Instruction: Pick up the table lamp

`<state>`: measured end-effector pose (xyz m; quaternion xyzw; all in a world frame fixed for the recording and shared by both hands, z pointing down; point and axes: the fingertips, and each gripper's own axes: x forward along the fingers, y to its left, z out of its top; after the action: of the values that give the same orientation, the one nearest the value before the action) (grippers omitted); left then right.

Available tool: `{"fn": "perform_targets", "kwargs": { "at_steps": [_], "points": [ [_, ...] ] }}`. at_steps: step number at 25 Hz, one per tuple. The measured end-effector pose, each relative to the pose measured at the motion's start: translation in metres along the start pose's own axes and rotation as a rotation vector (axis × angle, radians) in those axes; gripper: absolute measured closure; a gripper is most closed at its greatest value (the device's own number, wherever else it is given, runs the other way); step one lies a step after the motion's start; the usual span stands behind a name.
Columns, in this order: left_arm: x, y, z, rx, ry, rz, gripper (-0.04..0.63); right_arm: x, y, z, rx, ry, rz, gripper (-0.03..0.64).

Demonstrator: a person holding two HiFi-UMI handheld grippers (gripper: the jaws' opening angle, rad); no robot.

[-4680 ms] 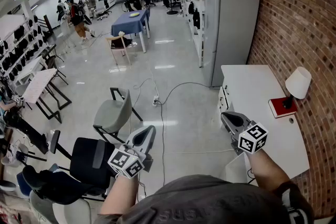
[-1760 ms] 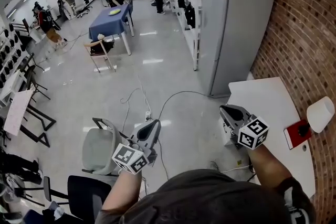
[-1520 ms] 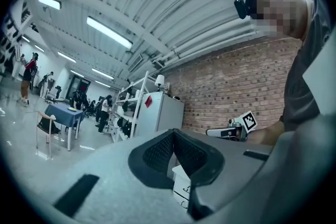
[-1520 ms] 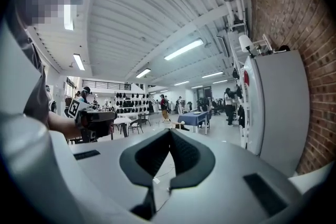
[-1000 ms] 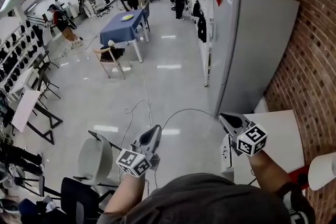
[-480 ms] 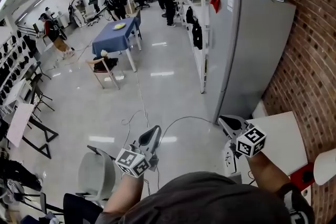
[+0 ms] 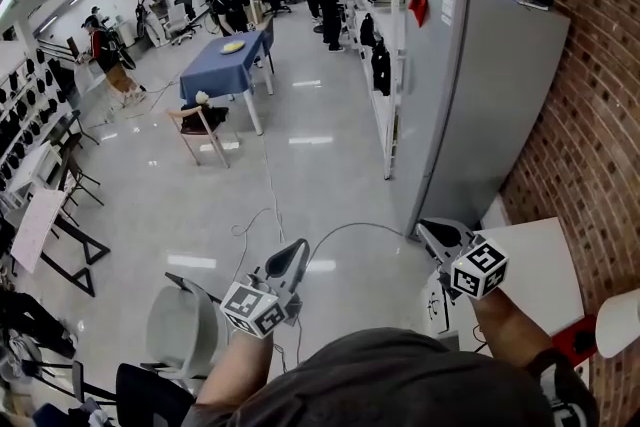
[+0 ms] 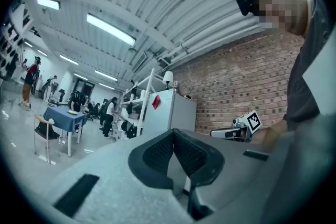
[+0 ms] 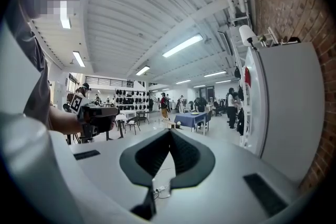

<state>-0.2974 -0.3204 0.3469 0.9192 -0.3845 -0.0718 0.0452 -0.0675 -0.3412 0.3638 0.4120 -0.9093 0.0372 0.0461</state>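
We hold both grippers out in front of us, about level, and neither one carries anything. The left gripper (image 7: 296, 248) has its jaws pressed together. In its own view the two dark pads meet at the tip and nothing stands between them. The right gripper (image 7: 430, 231) is in the same state, with its pads touching at the tip and an empty gap behind them.

The table lamp (image 7: 620, 320) is at the lower right border of the head view, and only its white shade shows, cut by the border. It is at the edge of the white desk (image 7: 535, 260) that runs along the brick wall (image 7: 590, 115), and a red flat thing (image 7: 572, 339) lies just beside the shade, under it. We cannot see the foot of the lamp. The lamp is well apart from both grippers.

The right gripper hangs over the opposite edge of the desk, the one away from the wall, near its far corner. The left gripper is over the shiny floor (image 7: 300, 165), above a thin cable (image 7: 268, 215) and near a grey chair (image 7: 180, 327). A tall grey cabinet (image 7: 480, 85) stands beyond the far end of the desk, against the brick wall. Farther in the room there is a blue table (image 7: 228, 67).
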Motion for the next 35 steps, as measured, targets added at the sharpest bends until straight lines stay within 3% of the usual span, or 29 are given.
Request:
{"fn": "perform_targets", "kwargs": {
  "at_steps": [3, 5, 6, 11, 17, 26, 35],
  "points": [
    [0.001, -0.004, 0.001, -0.009, -0.011, -0.014, 0.588, -0.003, 0.001, -0.001, -0.001, 0.001, 0.001, 0.621],
    [0.005, -0.009, 0.000, -0.001, 0.005, -0.038, 0.383, -0.006, 0.002, -0.001, -0.002, -0.002, 0.000, 0.621],
    [0.007, -0.012, -0.001, 0.010, 0.015, -0.045, 0.365, -0.008, 0.002, 0.000, -0.002, -0.004, -0.003, 0.621],
    [0.025, -0.028, -0.005, 0.046, 0.047, -0.108, 0.360, -0.019, -0.004, -0.001, 0.010, -0.017, -0.038, 0.621],
    [0.079, -0.062, -0.021, 0.067, 0.086, -0.230, 0.360, -0.063, -0.042, -0.013, 0.042, -0.031, -0.150, 0.621],
    [0.180, -0.177, -0.068, 0.058, 0.159, -0.579, 0.360, -0.214, -0.095, -0.054, 0.119, -0.037, -0.510, 0.621],
    [0.257, -0.369, -0.140, 0.066, 0.235, -0.966, 0.360, -0.411, -0.115, -0.104, 0.188, -0.053, -0.891, 0.621]
  ]
}}
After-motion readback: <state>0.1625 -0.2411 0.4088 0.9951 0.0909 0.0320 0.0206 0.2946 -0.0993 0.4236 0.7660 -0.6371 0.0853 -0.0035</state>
